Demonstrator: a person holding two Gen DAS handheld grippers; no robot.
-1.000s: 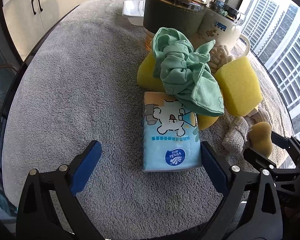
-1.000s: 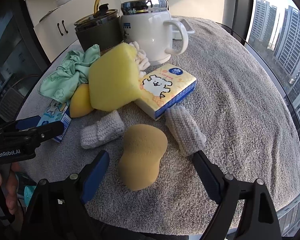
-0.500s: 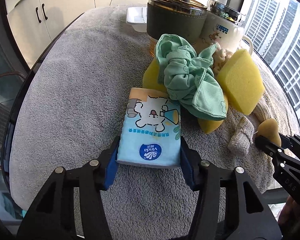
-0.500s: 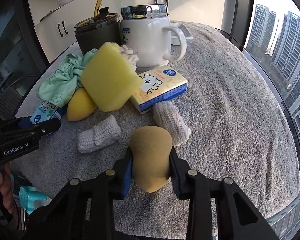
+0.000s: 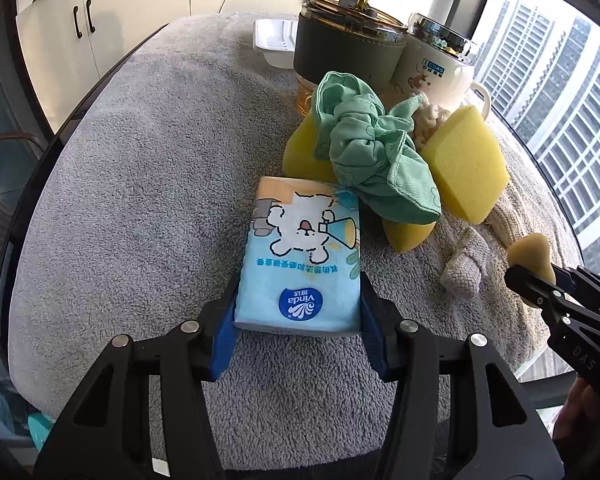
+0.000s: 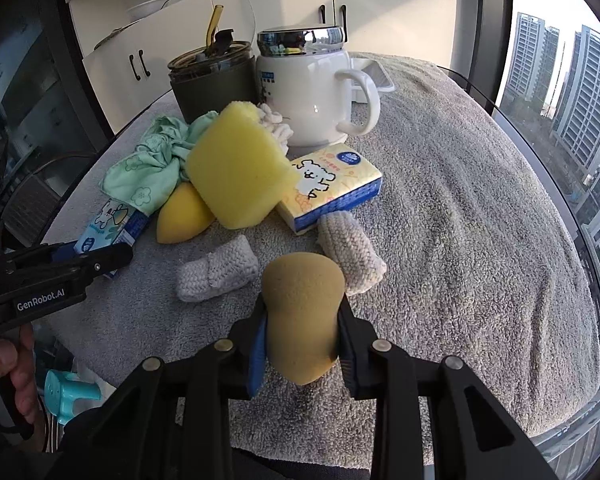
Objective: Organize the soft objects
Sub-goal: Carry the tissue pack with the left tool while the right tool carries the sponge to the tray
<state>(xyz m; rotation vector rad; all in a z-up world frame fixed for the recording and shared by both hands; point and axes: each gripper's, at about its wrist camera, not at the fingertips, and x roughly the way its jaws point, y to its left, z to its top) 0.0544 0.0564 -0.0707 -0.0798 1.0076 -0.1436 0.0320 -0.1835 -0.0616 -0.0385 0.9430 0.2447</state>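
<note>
**both grippers loaded, nothing sorted yet**

left gripper [image 5: 298, 312] is clamped on the near end of the blue tissue pack [image 5: 302, 256], pads pressing both long sides. the pack's far end sits just under the green cloth [image 5: 374, 160]. can't tell whether the pack is off the grey towel [image 5: 140, 184] or resting on it.

right gripper [image 6: 302, 350] is closed on the tan beauty sponge [image 6: 302, 308], squeezed at its waist, rounded top sticking up past the pads. looks raised a bit off the towel, not certain.

still in the heap, judging from how things lie:
- big yellow sponge [image 6: 236, 172], tilted, leaning on the yellow tissue pack [image 6: 332, 190]
- yellow egg sponge [image 6: 184, 216], tucked against the big sponge and under the cloth edge
- second yellow sponge [image 5: 300, 152] under the cloth, mostly hidden
- two knitted pieces [image 6: 216, 268] [image 6: 350, 250], either side of the tan sponge
- white fluffy thing [image 6: 276, 122] against the white mug [image 6: 308, 96]

dark tumbler [image 6: 214, 80] and the mug are hard items, standing behind the pile. white tray [image 5: 274, 42] sits beyond them, looks empty; possibly the drop spot, but that's a guess.

progress estimate: early. two picks in hand, no visible sorted group anywhere, roughly seven soft items left to move.
</note>
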